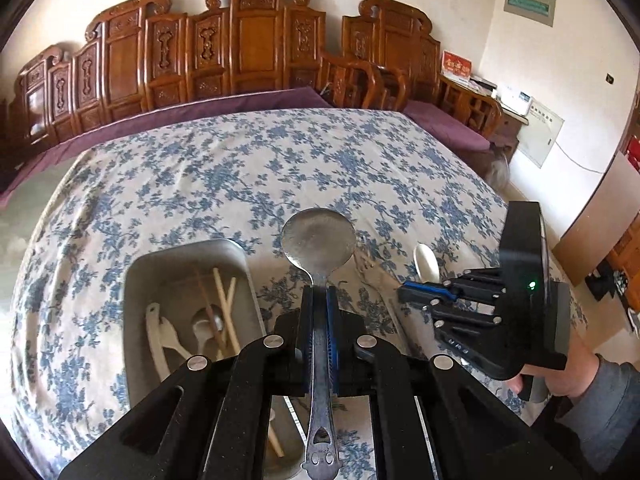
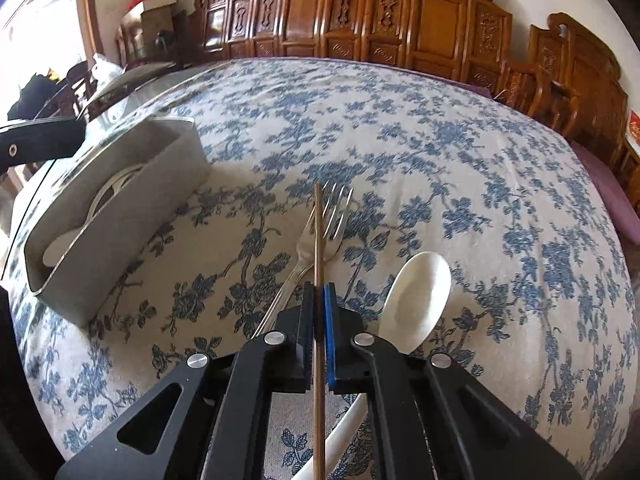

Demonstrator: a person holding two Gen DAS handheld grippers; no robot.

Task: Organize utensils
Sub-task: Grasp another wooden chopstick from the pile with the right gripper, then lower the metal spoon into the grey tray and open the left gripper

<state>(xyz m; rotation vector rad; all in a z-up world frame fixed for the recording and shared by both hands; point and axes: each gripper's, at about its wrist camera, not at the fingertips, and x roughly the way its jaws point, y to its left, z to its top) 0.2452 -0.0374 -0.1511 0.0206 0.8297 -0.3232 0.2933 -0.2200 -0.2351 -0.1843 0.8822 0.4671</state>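
My left gripper [image 1: 319, 294] is shut on the handle of a large metal spoon [image 1: 318, 238], held above the floral tablecloth just right of the grey bin [image 1: 138, 280]. The bin holds several white spoons, chopsticks and a metal spoon. My right gripper [image 2: 319, 292] is shut on a brown chopstick [image 2: 318, 240] that points forward over a metal fork [image 2: 320, 228] lying on the cloth. A white spoon [image 2: 416, 296] lies just right of the right gripper; it also shows in the left wrist view [image 1: 426, 260]. The bin shows at the left in the right wrist view [image 2: 120, 216].
The table is covered by a blue floral cloth [image 1: 280, 160]. Carved wooden chairs [image 1: 256, 40] line its far side. The right gripper body [image 1: 500, 300] shows at the right of the left wrist view.
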